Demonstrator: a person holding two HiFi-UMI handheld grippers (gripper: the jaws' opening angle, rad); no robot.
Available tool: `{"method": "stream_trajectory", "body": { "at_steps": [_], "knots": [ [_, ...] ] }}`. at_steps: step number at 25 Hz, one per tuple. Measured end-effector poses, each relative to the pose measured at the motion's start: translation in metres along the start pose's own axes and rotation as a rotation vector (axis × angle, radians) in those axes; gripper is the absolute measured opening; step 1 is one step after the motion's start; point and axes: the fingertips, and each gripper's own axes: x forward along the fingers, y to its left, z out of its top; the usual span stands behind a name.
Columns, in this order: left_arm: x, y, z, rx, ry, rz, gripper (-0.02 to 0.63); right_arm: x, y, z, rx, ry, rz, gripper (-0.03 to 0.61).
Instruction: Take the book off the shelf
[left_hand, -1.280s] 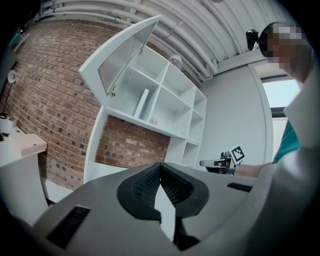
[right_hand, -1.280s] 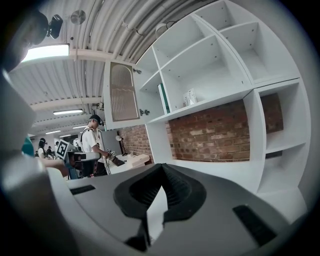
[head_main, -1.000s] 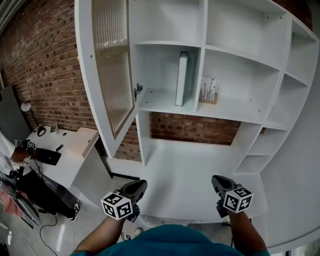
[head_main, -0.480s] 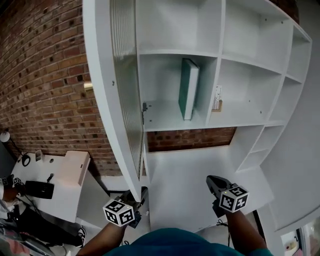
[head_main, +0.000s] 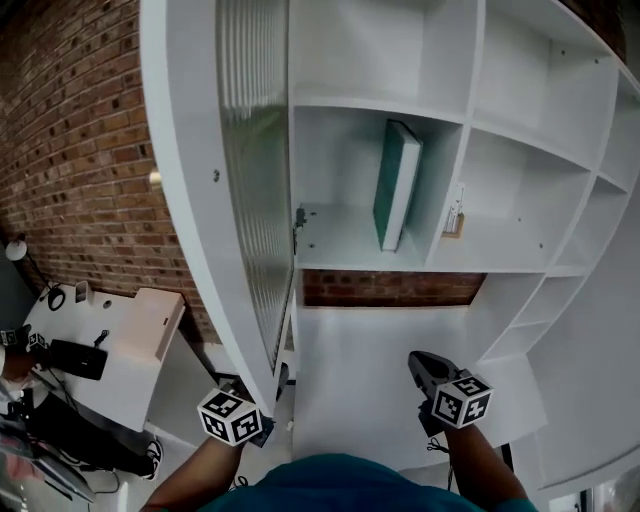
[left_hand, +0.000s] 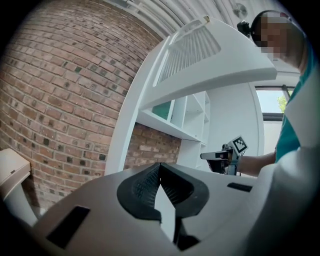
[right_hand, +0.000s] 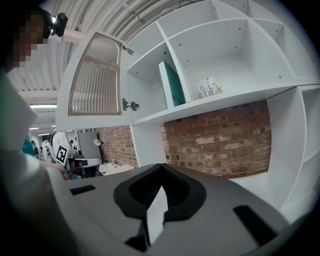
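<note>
Both of my tools are empty right now. My left tool (left_hand: 160, 167) is clenched, the two ribbed pads pressed together at the tip with nothing between them. My right tool (right_hand: 161, 169) is the same: pads closed, no object in there, just air in front of it.

The book (head_main: 397, 185) is on the shelf (head_main: 350, 266). It's a teal one with white page edges, standing on end in the compartment just right of the open door, over toward that compartment's right wall. Neither tool is anywhere close to it; both sit low in the head view, well below that compartment.

The door (head_main: 255, 200) with the ribbed glass panel is swung open, and its lower edge comes down right by my left tool. In the head view the door edge covers that tool's tip, so I can't tell if it's touching. From the left tool's own camera the door looks like it's overhead.

My right tool hangs over the white tabletop (head_main: 370, 350) under the shelf, not touching it as far as I can see, pointing toward the brick wall (head_main: 390, 288) behind the unit. There's a small pack of something (head_main: 455, 220) in the next compartment to the right of the book, too small to make out.
</note>
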Motion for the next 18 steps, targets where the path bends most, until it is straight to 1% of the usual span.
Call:
{"method": "stream_trajectory", "body": {
  "at_steps": [3, 5, 9, 13, 18],
  "knots": [
    [-0.008, 0.004, 0.004, 0.011, -0.021, 0.069, 0.015, 0.006, -0.008, 0.006, -0.019, 0.013, 0.037, 0.021],
    [-0.022, 0.016, 0.009, 0.015, -0.035, 0.127, 0.015, 0.009, -0.009, 0.008, -0.031, 0.019, 0.055, 0.021],
    [-0.058, 0.043, 0.031, 0.023, -0.082, 0.223, 0.015, 0.018, -0.004, 0.015, -0.044, 0.017, 0.068, 0.021],
    [-0.082, 0.058, 0.053, 0.054, -0.100, 0.252, 0.016, 0.026, 0.008, 0.022, -0.054, 0.008, 0.069, 0.021],
    [-0.098, 0.072, 0.070, 0.047, -0.111, 0.242, 0.016, 0.034, 0.028, 0.034, -0.066, -0.015, 0.046, 0.021]
  ]
}}
